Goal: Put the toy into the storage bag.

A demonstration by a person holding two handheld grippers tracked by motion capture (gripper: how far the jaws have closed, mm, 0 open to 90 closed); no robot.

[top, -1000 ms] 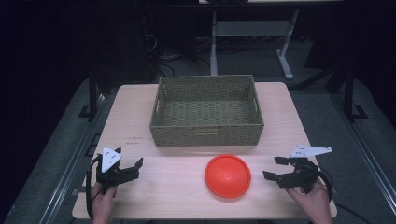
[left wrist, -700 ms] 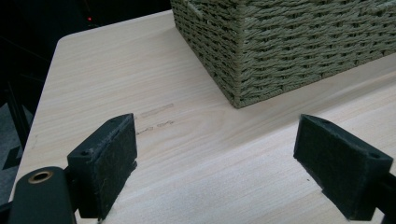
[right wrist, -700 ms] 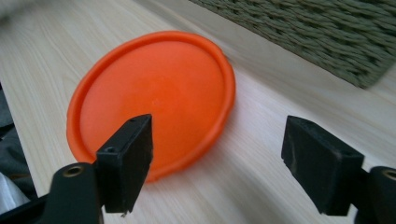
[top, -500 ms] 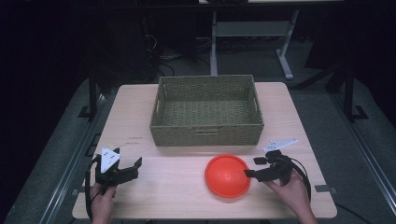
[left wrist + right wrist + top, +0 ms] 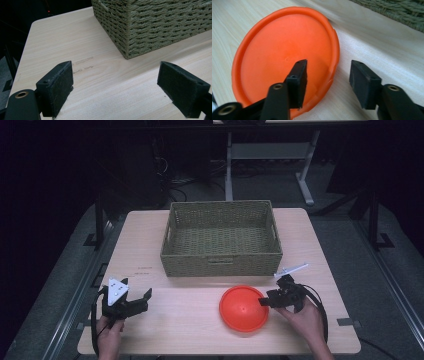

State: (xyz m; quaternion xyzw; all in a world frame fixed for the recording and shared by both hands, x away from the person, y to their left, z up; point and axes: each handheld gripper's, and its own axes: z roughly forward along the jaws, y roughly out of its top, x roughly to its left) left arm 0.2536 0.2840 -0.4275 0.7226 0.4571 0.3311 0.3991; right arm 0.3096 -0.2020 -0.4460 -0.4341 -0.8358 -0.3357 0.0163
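Nearest, right gripper (image 5: 264, 301) at the orange dish's (image 5: 243, 308) right rim, jaws parted, one over the dish, one over bare table (image 5: 190, 320). Left gripper (image 5: 136, 301) rests at the table's left front, jaws wide apart, nothing between. Farther back: woven basket (image 5: 221, 265), mid-table.

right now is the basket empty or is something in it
Empty: the high view looks down into the wicker basket and shows bare woven floor; the orange disc lies outside on the table.
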